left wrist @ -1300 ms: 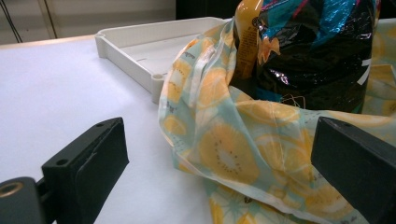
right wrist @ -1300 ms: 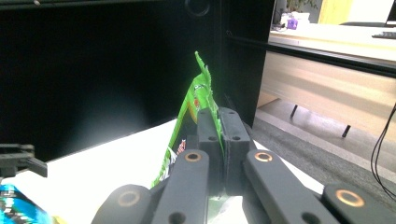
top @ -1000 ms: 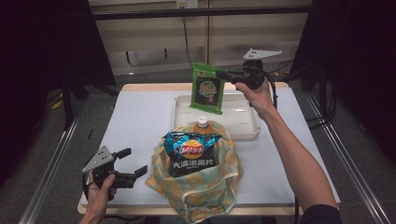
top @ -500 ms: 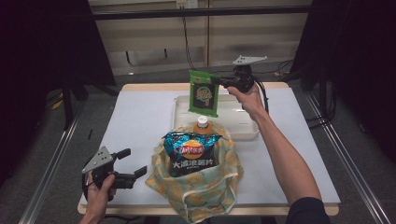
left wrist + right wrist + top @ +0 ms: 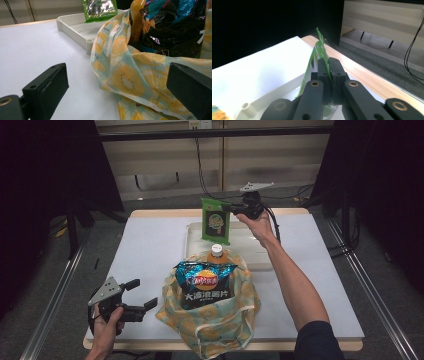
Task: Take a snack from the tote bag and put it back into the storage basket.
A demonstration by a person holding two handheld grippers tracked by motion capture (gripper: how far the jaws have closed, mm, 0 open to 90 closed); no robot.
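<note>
My right gripper point(image 5: 231, 210) is shut on the top edge of a green snack packet point(image 5: 215, 221), which hangs upright over the white tray point(image 5: 192, 237). In the right gripper view the jaws pinch the packet point(image 5: 318, 53) edge-on. A yellow-patterned cloth bag point(image 5: 220, 320) stands at the table's front middle, holding a dark chip bag point(image 5: 204, 282) and an orange bottle point(image 5: 216, 253). My left gripper point(image 5: 142, 295) rests open at the front left, its jaws pointed at the cloth bag point(image 5: 130, 80) and apart from it.
The white table cover point(image 5: 145, 250) spreads to the left of the tray. The wooden table edge point(image 5: 165, 213) runs along the back. A cable point(image 5: 274, 222) trails from the right gripper. Dark curtains stand on both sides.
My right gripper has carried the green packet down and to the left, lower over the tray. The left gripper has stayed where it was.
</note>
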